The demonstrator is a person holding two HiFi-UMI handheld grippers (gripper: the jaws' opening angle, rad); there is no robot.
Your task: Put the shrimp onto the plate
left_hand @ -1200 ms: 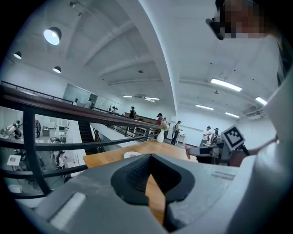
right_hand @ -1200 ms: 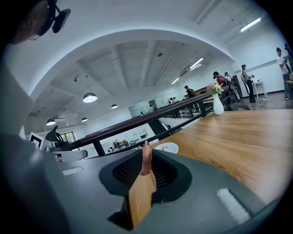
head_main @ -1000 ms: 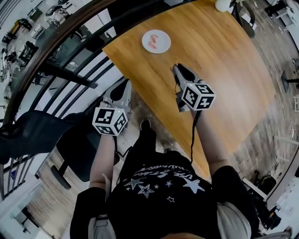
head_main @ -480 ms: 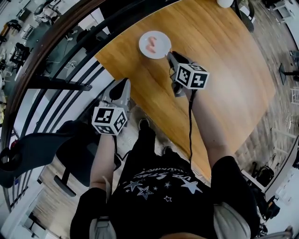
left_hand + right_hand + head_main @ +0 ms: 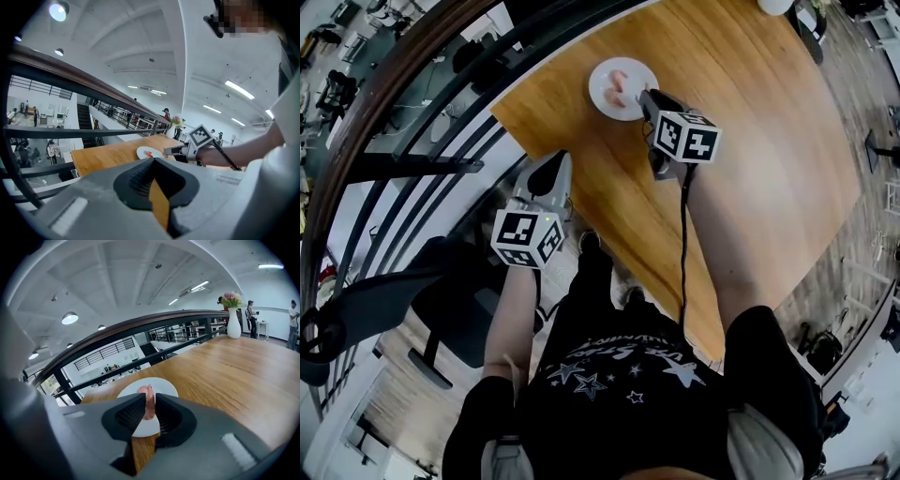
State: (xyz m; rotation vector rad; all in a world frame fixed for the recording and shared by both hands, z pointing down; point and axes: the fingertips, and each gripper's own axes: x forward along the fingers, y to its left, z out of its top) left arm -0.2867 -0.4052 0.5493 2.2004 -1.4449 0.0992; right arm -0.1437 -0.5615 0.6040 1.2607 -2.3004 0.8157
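A pink shrimp (image 5: 620,86) lies on a small white plate (image 5: 605,75) near the far left corner of the wooden table (image 5: 750,122). My right gripper (image 5: 643,94) reaches over the plate's near rim, jaws a little apart. In the right gripper view the shrimp (image 5: 148,394) shows through the narrow gap of that gripper (image 5: 149,405), with the plate (image 5: 161,386) under it; the pads do not press on it. My left gripper (image 5: 551,171) hangs off the table's left edge, shut and holding nothing. In the left gripper view, the plate (image 5: 142,153) lies beyond that gripper (image 5: 152,162).
A dark railing (image 5: 412,103) with a wooden handrail runs close along the table's left side. A white vase of flowers (image 5: 233,317) stands at the table's far end. A black chair (image 5: 384,281) stands at the left, below the left gripper.
My right gripper has moved forward and left across the table until its tips reach the plate. The left gripper has hardly moved. The shrimp has stayed on the plate.
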